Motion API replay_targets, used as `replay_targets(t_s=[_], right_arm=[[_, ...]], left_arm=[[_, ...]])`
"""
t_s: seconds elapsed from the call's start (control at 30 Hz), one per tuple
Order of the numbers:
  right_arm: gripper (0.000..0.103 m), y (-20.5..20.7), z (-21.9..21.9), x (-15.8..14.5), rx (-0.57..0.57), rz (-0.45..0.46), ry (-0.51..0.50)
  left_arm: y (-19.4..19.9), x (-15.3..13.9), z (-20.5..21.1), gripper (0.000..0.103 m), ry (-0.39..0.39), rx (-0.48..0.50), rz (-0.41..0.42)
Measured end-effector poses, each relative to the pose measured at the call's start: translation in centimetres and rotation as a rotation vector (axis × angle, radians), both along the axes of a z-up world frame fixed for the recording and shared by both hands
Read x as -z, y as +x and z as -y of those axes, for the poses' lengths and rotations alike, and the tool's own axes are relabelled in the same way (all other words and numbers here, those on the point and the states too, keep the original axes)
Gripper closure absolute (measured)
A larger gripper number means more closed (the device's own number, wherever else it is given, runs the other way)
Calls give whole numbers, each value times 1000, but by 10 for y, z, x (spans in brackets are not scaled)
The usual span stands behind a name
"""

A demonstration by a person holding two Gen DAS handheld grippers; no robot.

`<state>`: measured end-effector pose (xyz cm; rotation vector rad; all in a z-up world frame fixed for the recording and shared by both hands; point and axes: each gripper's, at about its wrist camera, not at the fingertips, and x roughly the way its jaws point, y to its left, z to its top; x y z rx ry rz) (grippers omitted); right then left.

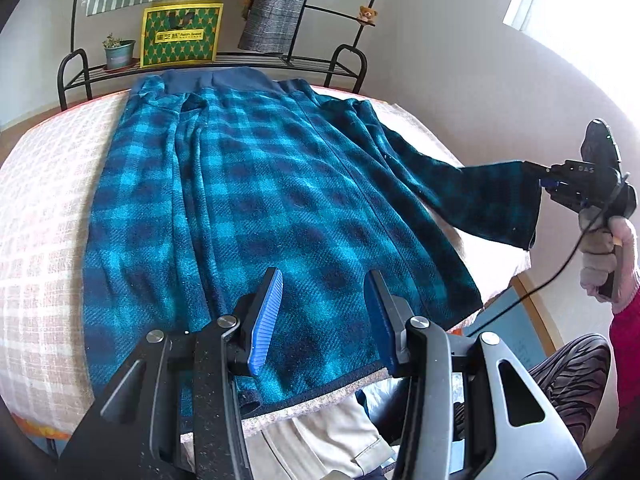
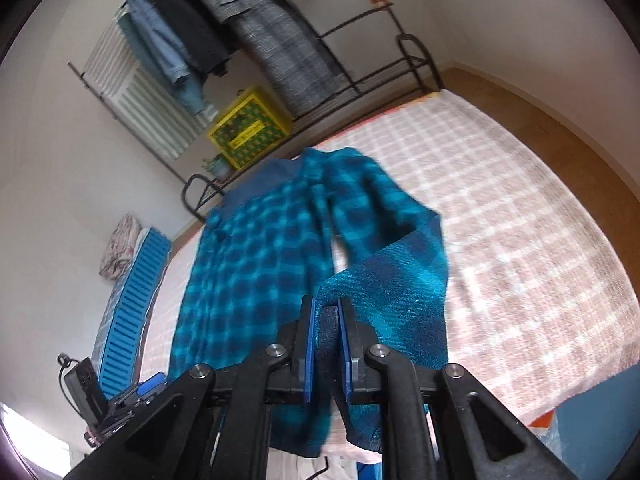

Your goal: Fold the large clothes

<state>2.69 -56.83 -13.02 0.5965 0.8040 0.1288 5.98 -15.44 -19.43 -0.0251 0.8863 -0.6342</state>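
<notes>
A blue and teal plaid fleece jacket [image 1: 260, 200] lies spread flat on the bed, its dark collar at the far end. My left gripper [image 1: 325, 276] hovers open over the near hem, with nothing between its blue pads. Off to the right, my right gripper [image 1: 540, 178] is shut on the cuff of the right sleeve [image 1: 480, 196] and holds it lifted off the bed, stretched sideways. In the right wrist view the dark cuff edge sits pinched in that gripper [image 2: 325, 304], and the sleeve [image 2: 392, 280] drapes back to the jacket body [image 2: 248, 264].
The bed [image 1: 48, 200] has a pink and white checked cover. Behind it stands a black metal rack [image 1: 348, 60] with hanging clothes, a yellow bag [image 1: 182, 32] and a small plant pot [image 1: 119, 52]. A person's gloved hand [image 1: 608, 256] grips the right handle.
</notes>
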Motion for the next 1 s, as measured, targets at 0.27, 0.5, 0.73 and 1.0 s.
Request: replay_targets(t_s=[0.27,0.5,0.73,1.0], right_arm=[[95,20,-152,0,-385,9,-34],[78,22,-210,64,-565,-151,-163],[66,22,-146,30,-507,-68,-153],[59,86,-53,26,-289,-71,-182]], left_arm=[[6,3,-16,59,-39,-50,-14],[19,20,-3,59,-138,-28,-153],[20,29,54,50,-143,89,-197],[39,56,79,49,-33,27,-208]])
